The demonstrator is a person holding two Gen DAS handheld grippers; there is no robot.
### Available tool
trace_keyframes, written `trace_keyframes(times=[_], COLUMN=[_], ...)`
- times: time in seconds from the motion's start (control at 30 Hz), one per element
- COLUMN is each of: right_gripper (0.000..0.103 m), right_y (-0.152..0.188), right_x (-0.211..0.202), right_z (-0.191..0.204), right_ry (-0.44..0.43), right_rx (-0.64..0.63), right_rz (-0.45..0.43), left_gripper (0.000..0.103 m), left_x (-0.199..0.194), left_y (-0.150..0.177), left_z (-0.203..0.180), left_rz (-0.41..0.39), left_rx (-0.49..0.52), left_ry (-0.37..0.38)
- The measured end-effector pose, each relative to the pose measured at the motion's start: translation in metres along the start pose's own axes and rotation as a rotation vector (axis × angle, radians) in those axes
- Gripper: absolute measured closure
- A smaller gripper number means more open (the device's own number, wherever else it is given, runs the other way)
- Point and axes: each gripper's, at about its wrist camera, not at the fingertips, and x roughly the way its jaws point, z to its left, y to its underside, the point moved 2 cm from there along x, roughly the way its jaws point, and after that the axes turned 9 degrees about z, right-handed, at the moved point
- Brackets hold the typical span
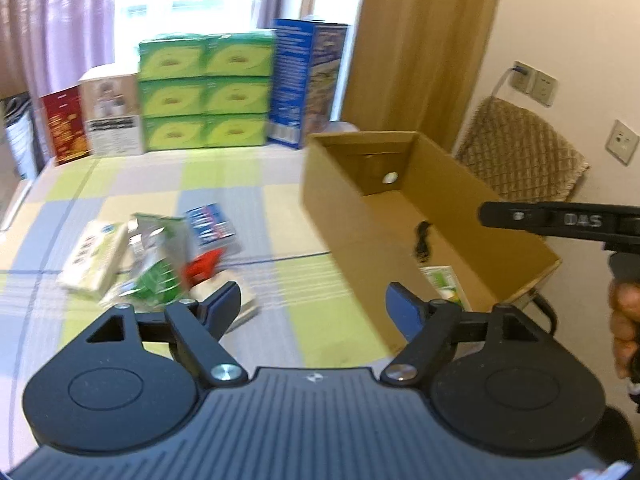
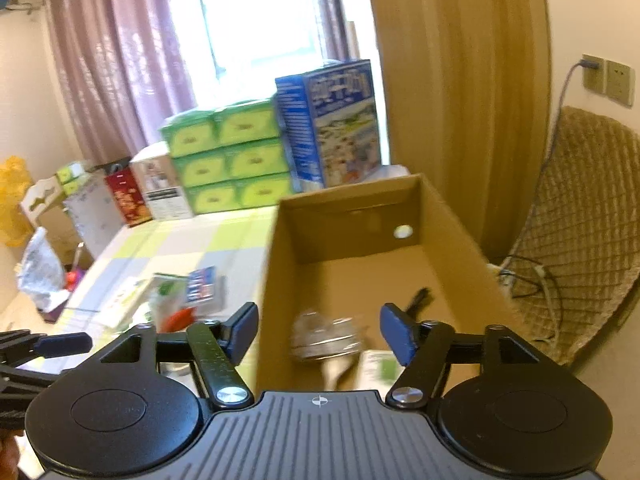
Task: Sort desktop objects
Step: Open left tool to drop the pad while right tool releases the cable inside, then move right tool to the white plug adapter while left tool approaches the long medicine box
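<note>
the left gripper (image 1: 314,306) has its fingers spread wide with nothing between them. ahead and to the left of its left finger (image 1: 224,308) lies a loose pile on the checked bench (image 1: 120,184): a white and green packet (image 1: 94,256), a green foil pouch (image 1: 156,256), a blue card of small items (image 1: 212,228) and something red (image 1: 204,268), all touching or overlapping; the blur hides finer detail. ahead and to the right of its right finger (image 1: 404,312) sits an open cardboard box (image 1: 340,208), holding a black cable (image 1: 423,240) and a green and white packet (image 1: 446,284). at the far right edge a hand (image 1: 624,328) holds the other gripper.

the right gripper (image 2: 318,330) is also spread wide and empty, hovering over the near end of the cardboard box (image 2: 280,264). between and beyond its fingers a blurred clear plastic item (image 2: 326,336) shows inside the box; whether it rests or is in the air, i cannot tell. the black cable (image 2: 420,298) lies just beyond the right finger (image 2: 396,332).
</note>
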Motion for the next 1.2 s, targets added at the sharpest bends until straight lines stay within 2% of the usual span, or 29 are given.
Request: trace_keyframes(times=[0.17,0.33,0.47,0.57,0.77,1.2], right_gripper=[0.024,0.02,0.01,0.008,0.007,0.007], right_y=[0.011,0.022,0.03,0.035,0.045,0.044], right_x=[-0.002,0.007,0.016,0.03,0.071,0.181], right_z=[0.045,0.082,0.11,0.125,0.142,0.145], right_ry=[-0.043,-0.083,-0.107,-0.117,-0.12,-0.103], right_rx=[-0.057,-0.105,-0.145,-0.182,-0.246,-0.337], right_rz=[0.006,0.03,0.044,0.064,0.123,0.228], left_gripper=[0.022,0.018,0.016,0.014,0.013,0.013], left_x=[-0.02,-0.037,-0.044,-0.044,-0.024,0.055], left_y=[0.017,0.029,0.039,0.046,0.051,0.044], left_z=[0.042,0.081,0.11,0.126,0.153,0.182], left_rz=[-0.006,-0.014,-0.009,0.0,0.034,0.103], left_rx=[-0.034,-0.074,-0.103,-0.107,-0.124,-0.102], left_ry=[-0.067,-0.13,-0.167,-0.19,-0.205,-0.159])
